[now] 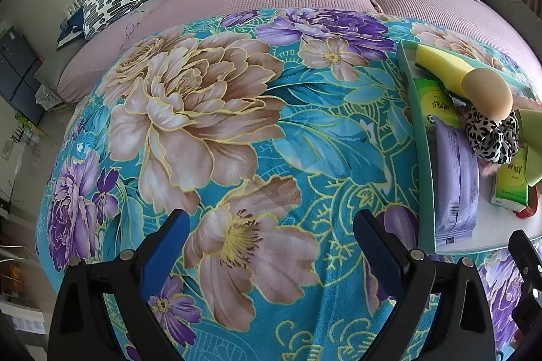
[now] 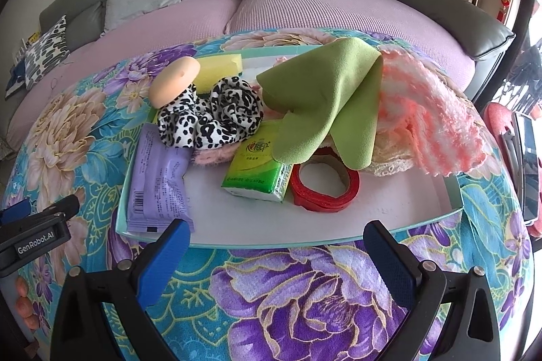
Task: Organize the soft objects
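Basically everything soft sits heaped in one tray (image 2: pixel 423 212) on the floral blanket (image 1: pixel 210 110): green cloth (image 2: pixel 325 96) draped over a pink knit (image 2: pixel 437 120), leopard scrunchie (image 2: pixel 210 117) against a beige puff (image 2: pixel 174 81) and yellow sponge (image 2: pixel 218 67), purple pack (image 2: pixel 159 181) along the tray's left edge, green tissue pack (image 2: pixel 259 169) touching a red tape roll (image 2: pixel 325 188). Whether this pile is sorted or waiting to be sorted can't be told; it fits both.

Risks: the layers overlap, so a pinch on the green cloth would likely drag the knit or the lace under it along. The puff leans on the scrunchie and could roll off the tray if either is nudged. The knit hangs past the tray's right rim, so a tug could pull it onto the blanket. The tissue pack is squashy and slick, and a shallow grip may slip. The grippers are close; the left one shows at the right camera's left edge, so crossing paths could bump them.

Pose: right gripper (image 2: pixel 277 245) hovers just short of the tray's near rim, pointing into it, fingers spread wide, holding nothing. Left gripper (image 1: pixel 271 235) hangs over bare blanket left of the tray, also wide apart and empty.
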Demonstrator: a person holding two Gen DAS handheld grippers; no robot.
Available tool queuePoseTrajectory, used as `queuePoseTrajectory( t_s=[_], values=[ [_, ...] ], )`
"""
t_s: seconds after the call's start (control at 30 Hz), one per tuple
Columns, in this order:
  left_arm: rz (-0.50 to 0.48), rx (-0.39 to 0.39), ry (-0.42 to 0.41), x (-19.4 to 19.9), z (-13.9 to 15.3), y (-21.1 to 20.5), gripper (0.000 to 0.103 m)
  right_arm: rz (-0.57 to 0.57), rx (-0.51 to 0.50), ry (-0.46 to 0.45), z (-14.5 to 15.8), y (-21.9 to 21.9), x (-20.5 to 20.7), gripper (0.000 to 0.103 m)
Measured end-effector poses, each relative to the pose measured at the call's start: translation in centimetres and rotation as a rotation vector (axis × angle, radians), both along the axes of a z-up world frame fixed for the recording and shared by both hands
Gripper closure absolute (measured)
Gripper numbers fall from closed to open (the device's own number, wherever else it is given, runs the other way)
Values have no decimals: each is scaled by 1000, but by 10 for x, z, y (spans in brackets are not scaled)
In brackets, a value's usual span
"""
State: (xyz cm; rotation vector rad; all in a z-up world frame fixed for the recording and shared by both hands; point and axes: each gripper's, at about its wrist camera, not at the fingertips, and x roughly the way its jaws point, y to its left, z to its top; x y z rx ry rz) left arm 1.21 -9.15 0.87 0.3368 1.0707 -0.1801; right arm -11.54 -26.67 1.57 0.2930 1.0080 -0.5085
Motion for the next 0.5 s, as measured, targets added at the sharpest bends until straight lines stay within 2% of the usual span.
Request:
queuePoseTrajectory(
  t_s=[0.5],
  values=[
    [-9, -17, 13, -2, 0, -2, 6, -5, 4, 13, -4, -1, 0, 0]
  ],
)
